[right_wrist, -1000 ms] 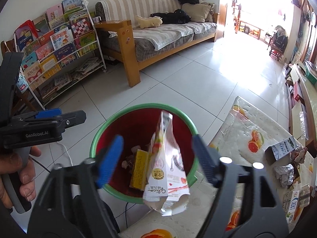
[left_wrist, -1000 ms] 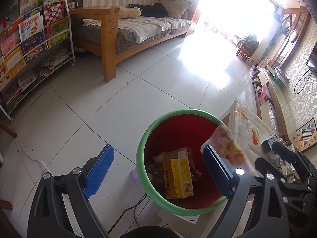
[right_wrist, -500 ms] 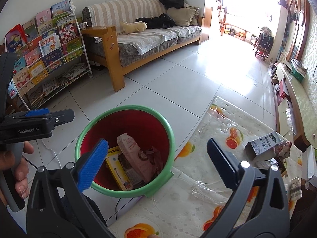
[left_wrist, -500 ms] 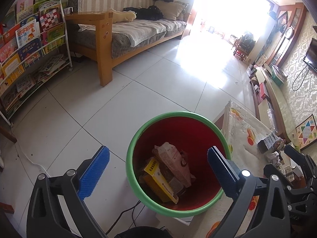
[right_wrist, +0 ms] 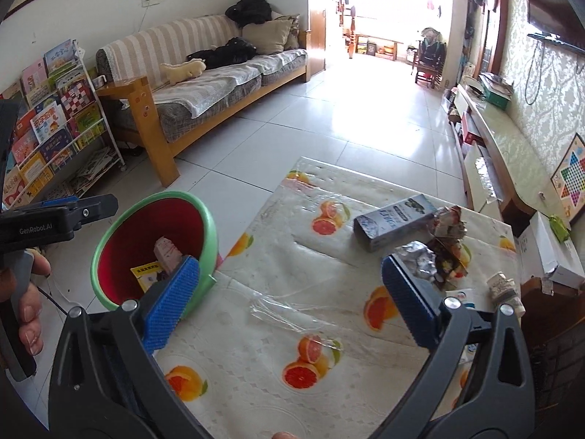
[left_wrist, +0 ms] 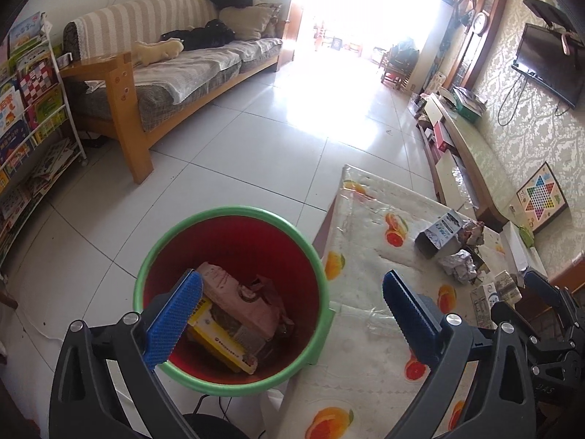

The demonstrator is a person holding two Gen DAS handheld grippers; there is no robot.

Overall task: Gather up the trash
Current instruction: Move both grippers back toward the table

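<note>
Hovering empty, the right gripper (right_wrist: 290, 294) and left gripper (left_wrist: 291, 309) both gape wide. Some trash already lies in the green-rimmed red plastic bin (left_wrist: 234, 219) beside the table. Next, likely reach the grey cardboard carton (right_wrist: 393, 221) and crumpled foil (right_wrist: 418, 258) on the orange-printed tablecloth (right_wrist: 256, 329). Tiled living room, striped sofa (right_wrist: 204, 73).

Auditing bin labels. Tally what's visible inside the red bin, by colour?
Yellow box: 1
Pink pack: 1
Brown crumpled wrapper: 1
Total: 3 distinct items in the bin; scraps underneath can't be counted.
</note>
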